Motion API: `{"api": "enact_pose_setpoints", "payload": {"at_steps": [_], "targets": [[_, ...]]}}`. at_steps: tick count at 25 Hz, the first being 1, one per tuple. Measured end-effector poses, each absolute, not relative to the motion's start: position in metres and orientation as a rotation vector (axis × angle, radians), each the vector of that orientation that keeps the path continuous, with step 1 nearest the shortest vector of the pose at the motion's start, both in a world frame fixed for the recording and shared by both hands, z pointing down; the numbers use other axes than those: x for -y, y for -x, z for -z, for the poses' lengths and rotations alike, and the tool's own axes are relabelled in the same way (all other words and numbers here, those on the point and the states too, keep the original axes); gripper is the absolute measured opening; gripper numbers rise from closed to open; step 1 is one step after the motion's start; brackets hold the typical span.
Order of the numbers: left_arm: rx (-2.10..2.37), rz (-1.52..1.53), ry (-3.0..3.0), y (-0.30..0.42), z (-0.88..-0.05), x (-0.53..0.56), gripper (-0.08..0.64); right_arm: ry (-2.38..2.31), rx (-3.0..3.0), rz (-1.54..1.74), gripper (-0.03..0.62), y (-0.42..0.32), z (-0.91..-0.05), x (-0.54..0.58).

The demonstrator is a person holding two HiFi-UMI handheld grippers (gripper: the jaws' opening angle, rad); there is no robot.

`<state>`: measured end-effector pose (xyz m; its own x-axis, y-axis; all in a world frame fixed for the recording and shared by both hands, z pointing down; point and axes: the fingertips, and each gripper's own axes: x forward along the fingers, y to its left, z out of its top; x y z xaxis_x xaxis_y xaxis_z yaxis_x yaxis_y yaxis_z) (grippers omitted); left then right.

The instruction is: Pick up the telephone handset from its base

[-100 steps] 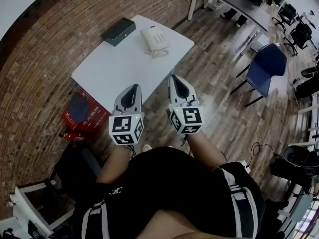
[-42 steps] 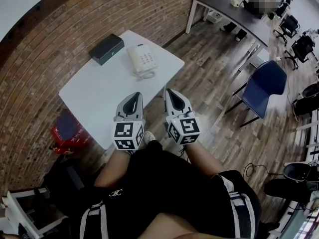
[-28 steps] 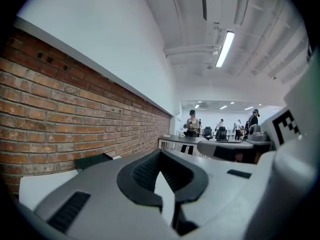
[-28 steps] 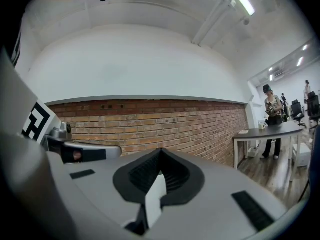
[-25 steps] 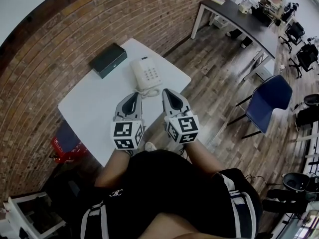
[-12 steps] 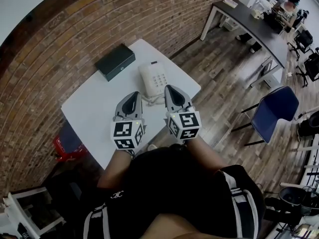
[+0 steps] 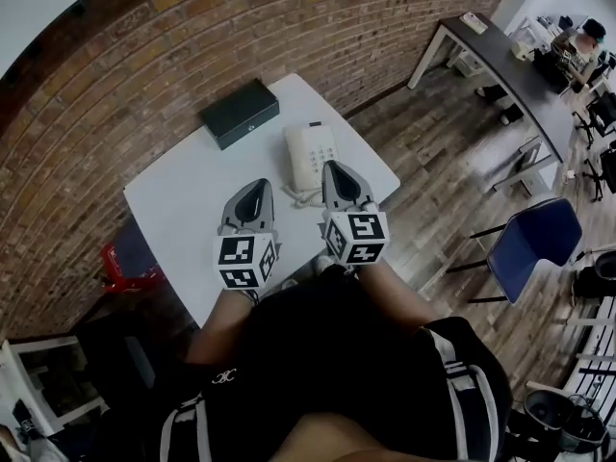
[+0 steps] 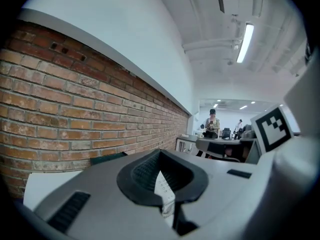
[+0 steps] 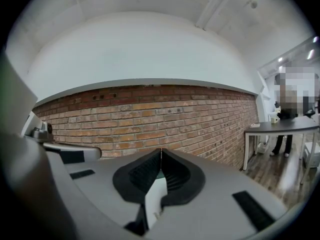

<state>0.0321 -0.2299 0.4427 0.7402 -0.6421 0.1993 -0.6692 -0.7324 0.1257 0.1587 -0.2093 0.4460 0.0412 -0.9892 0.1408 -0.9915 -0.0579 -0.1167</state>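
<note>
A white telephone (image 7: 310,155) with its handset (image 7: 295,158) resting on the base stands on the white table (image 7: 192,200), with its coiled cord (image 7: 293,196) on the near side. My left gripper (image 7: 253,183) hovers over the table just short and left of the phone, jaws shut and empty. The right gripper (image 7: 338,167) is shut too, its tip at the phone's near right corner. In the left gripper view the keypad (image 8: 164,188) shows through the hole behind the shut left gripper (image 8: 161,151). The right gripper (image 9: 161,149) faces the brick wall.
A black box (image 7: 239,112) lies at the table's far end by the brick wall (image 7: 144,56). A red object (image 7: 129,259) sits on the floor left of the table. A blue chair (image 7: 532,249) and a dark desk (image 7: 500,56) stand to the right.
The person has stepped up to the table, so the telephone now lies right in front of both grippers. Both grippers have stayed shut and side by side.
</note>
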Motion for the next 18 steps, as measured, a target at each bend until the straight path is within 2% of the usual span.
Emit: {"api": "enact_pose_setpoints", "payload": {"at_steps": [18], "targets": [[1.239,-0.239,-2.659,-0.055,-0.441,0.276,0.002,-2.032,2.25,-0.428,0.0,-0.178,-0.48,0.286]]}}
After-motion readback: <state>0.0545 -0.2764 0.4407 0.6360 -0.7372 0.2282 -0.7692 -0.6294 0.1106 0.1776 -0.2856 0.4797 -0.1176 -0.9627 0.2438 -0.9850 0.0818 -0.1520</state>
